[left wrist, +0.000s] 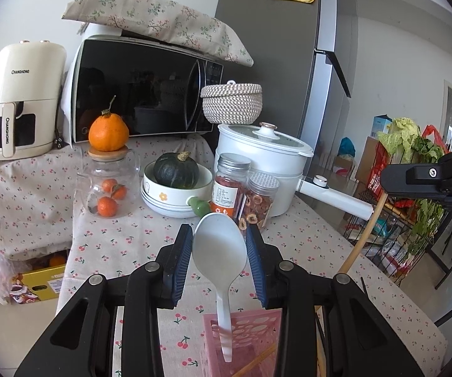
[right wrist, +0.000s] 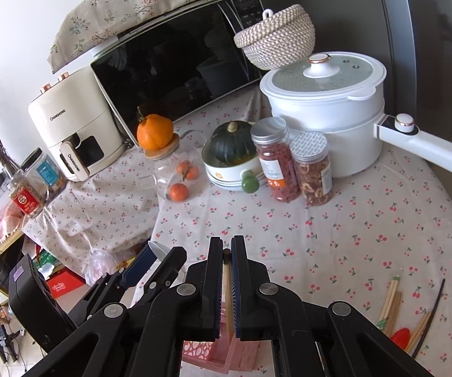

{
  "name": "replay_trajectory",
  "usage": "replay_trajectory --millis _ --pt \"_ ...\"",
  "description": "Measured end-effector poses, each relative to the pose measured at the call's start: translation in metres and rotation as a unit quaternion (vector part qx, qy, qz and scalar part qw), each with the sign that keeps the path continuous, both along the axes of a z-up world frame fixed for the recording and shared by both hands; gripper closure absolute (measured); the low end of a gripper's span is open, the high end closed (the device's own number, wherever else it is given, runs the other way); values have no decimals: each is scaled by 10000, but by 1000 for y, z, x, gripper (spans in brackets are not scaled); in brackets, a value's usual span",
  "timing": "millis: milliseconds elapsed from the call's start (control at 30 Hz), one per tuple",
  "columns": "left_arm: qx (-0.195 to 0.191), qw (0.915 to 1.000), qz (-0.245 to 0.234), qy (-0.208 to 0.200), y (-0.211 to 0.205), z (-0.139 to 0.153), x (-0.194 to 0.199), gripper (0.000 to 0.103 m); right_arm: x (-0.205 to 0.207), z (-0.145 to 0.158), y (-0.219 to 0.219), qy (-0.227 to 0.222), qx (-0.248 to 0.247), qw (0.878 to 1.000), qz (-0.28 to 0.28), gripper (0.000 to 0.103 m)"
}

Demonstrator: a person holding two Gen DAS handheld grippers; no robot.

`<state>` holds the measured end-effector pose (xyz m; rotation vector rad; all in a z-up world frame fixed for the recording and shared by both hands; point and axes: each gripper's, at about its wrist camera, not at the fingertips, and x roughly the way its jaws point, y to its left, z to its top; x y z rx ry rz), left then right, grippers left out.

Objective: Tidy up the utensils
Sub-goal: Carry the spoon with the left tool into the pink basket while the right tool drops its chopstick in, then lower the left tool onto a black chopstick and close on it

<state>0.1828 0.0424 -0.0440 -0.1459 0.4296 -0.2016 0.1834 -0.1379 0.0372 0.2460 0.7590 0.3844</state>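
My left gripper (left wrist: 219,245) is shut on the bowl of a white spoon (left wrist: 219,248); the blue pads touch its two edges. The spoon's handle reaches down into a pink perforated holder (left wrist: 244,320) just below the fingers. In the right wrist view the right gripper (right wrist: 226,251) is shut on a wooden chopstick (right wrist: 227,286), which points down into the pink holder (right wrist: 207,355). The left gripper (right wrist: 150,260) shows beside it with the spoon tip (right wrist: 156,246) poking out. Several loose chopsticks (right wrist: 392,304) lie on the cloth to the right.
Two lidded jars (right wrist: 291,163), a white pot (right wrist: 326,106) with a long handle, a bowl holding a green squash (right wrist: 233,154) and a glass jar of oranges (right wrist: 175,172) stand across the back of the table. The cherry-print tablecloth (right wrist: 335,235) drops off at the left.
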Motion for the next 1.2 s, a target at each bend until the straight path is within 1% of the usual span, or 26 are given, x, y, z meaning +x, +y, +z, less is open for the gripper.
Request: replay_trajectory --millis 67,133,233,367,433,467,500,533,567,633,667,733,933,1033,1133,1200 --pt "-68 10000 -2 61 1 2 0 61 1 0 -1 5 26 10000 -8 99" --pt "-166 9998 26 95 4 4 0 47 2 0 -2 -6 55 10000 -26 97" --pt "-289 9995 84 123 8 7 -2 41 2 2 -4 -35 118 9999 -66 95" --pt "-334 9991 171 215 13 14 -7 35 0 9 -6 -100 193 9997 -84 93" --pt "-345 9989 207 257 15 18 -10 29 -3 13 -9 -131 199 9997 -92 92" --pt "-353 9987 237 278 16 20 -13 26 -5 15 -10 -156 204 9996 -100 89" --pt "-360 9985 271 310 17 22 -16 23 -8 18 -12 -187 202 9996 -118 81" --pt "-371 9982 300 355 17 24 -19 20 -11 20 -14 -224 190 9995 -151 71" --pt "-385 9979 336 401 18 26 -22 18 -14 22 -17 -262 174 9993 -187 66" --pt "-397 9971 419 505 18 30 -29 14 -21 25 -23 -306 128 9991 -273 49" --pt "-390 9965 474 564 18 32 -32 13 -24 27 -27 -318 101 9989 -317 46" --pt "-355 9952 588 694 16 35 -40 13 -32 29 -34 -350 51 9986 -403 30" --pt "-269 9911 760 1058 4 40 -65 9 -59 30 -59 -439 -170 9959 -766 10" --pt "-136 9898 780 1187 -5 42 -80 8 -71 26 -73 -427 -295 9939 -975 5" --pt "173 9893 706 1264 -21 43 -93 6 -81 21 -86 -365 -536 9912 -1151 1" --pt "347 9888 561 1343 -33 43 -100 5 -87 14 -94 -305 -664 9901 -1201 1"
